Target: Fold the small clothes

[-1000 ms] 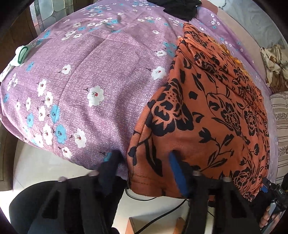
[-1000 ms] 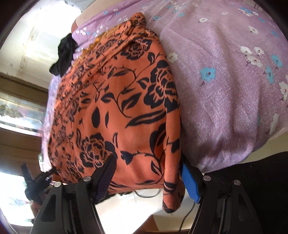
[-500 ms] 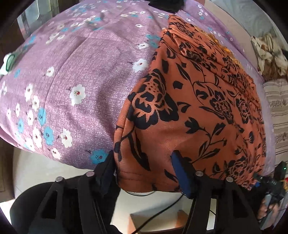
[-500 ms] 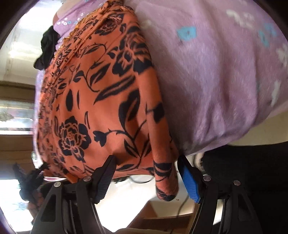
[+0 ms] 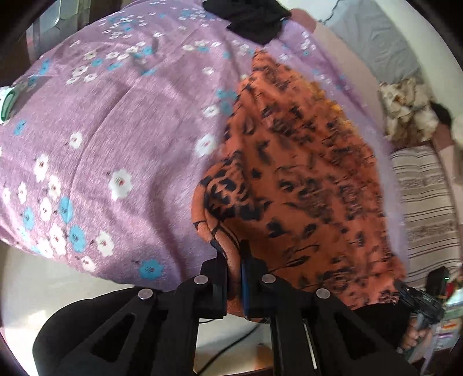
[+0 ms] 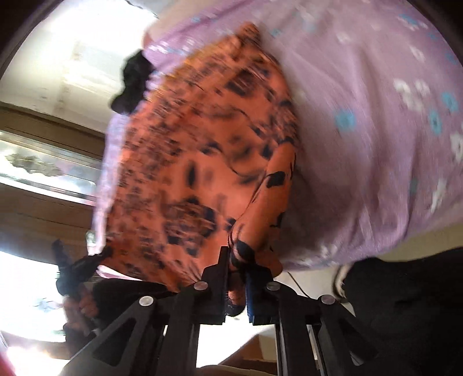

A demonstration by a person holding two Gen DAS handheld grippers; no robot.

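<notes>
An orange garment (image 5: 303,185) with a black flower print lies on a purple flowered bedsheet (image 5: 115,130), its near hem hanging over the bed's edge. My left gripper (image 5: 233,257) is shut on the hem's left corner, with the cloth bunched between its pads. In the right wrist view the same orange garment (image 6: 196,162) is blurred, and my right gripper (image 6: 236,260) is closing with the hem's right corner pinched between its jaws. The other hand's gripper shows at the edge of each view.
A black cloth (image 5: 254,17) lies at the far end of the bed. Right of the garment are a striped cushion (image 5: 425,202) and a beige patterned bundle (image 5: 405,115). A cable (image 5: 231,350) runs over the pale floor below the bed's edge.
Both grippers stood open around the hem's corners; now both have closed on the cloth and lifted it a little, so the near hem bunches upward.
</notes>
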